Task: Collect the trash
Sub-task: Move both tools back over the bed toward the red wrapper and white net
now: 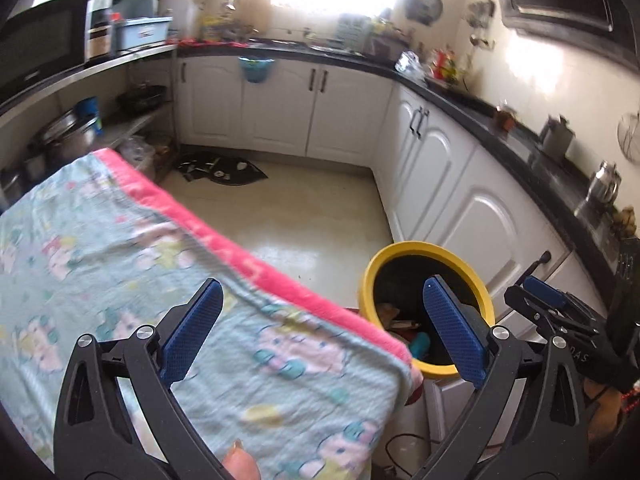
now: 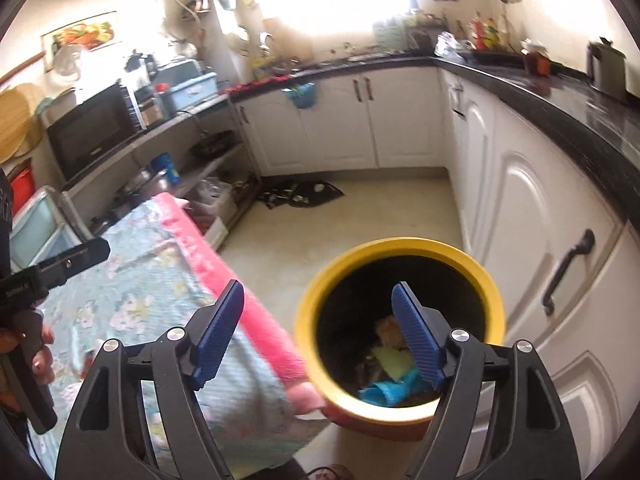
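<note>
Above the yellow-rimmed bin [image 2: 400, 258] beside the cloth-covered bench [image 1: 120, 248], with scraps of trash [image 2: 390, 376] lying at its bottom: both left gripper [image 1: 322, 332] and right gripper [image 2: 320, 332] empty, fingers spread wide, drop seemingly done, next calling for a fresh piece.

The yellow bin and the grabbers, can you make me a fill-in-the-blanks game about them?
1. The bin has a rim coloured ____.
2. Both the left gripper and the right gripper hold ____.
3. The cloth on the table has an edge coloured ____.
4. Inside the bin lies a crumpled scrap coloured ____.

Missing words: yellow; nothing; pink; blue
</note>
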A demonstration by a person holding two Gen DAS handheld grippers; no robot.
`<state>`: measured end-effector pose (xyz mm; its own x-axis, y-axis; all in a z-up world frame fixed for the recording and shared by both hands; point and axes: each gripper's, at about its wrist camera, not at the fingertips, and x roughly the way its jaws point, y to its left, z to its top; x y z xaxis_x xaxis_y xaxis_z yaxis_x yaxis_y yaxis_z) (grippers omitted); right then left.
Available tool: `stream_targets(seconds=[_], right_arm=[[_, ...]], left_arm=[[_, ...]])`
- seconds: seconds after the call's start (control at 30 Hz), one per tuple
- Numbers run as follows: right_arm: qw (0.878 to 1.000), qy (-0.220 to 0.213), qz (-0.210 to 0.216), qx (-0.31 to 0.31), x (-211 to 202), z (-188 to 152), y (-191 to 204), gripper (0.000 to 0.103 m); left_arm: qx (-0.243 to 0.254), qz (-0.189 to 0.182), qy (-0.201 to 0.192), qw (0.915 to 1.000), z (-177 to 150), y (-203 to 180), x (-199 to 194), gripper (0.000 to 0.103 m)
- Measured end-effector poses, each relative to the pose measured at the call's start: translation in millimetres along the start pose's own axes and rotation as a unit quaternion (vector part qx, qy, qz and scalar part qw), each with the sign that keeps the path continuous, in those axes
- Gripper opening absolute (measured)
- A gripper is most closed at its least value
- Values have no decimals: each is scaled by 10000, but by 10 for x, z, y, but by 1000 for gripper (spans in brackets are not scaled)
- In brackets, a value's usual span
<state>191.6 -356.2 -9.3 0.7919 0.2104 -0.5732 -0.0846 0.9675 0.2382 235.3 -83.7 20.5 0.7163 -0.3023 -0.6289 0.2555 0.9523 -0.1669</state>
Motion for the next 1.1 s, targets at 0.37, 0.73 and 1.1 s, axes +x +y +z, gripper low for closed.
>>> stream_targets(seconds=[0.37,0.73,1.1], right_arm=[[9944,100,945,-469,-93,-43,896,82],[9828,383,1417,-1116,-103,-199,1622,83],[9686,700,1704,-1668,21,-415,2175,83]], left_arm=[[-528,653,-396,9957,-345,744,-772,92],[-985,1163,-479,9872,-718,1330,-1224,92],[-1227,1430,-129,9820,-1122,1798,-1376,92]])
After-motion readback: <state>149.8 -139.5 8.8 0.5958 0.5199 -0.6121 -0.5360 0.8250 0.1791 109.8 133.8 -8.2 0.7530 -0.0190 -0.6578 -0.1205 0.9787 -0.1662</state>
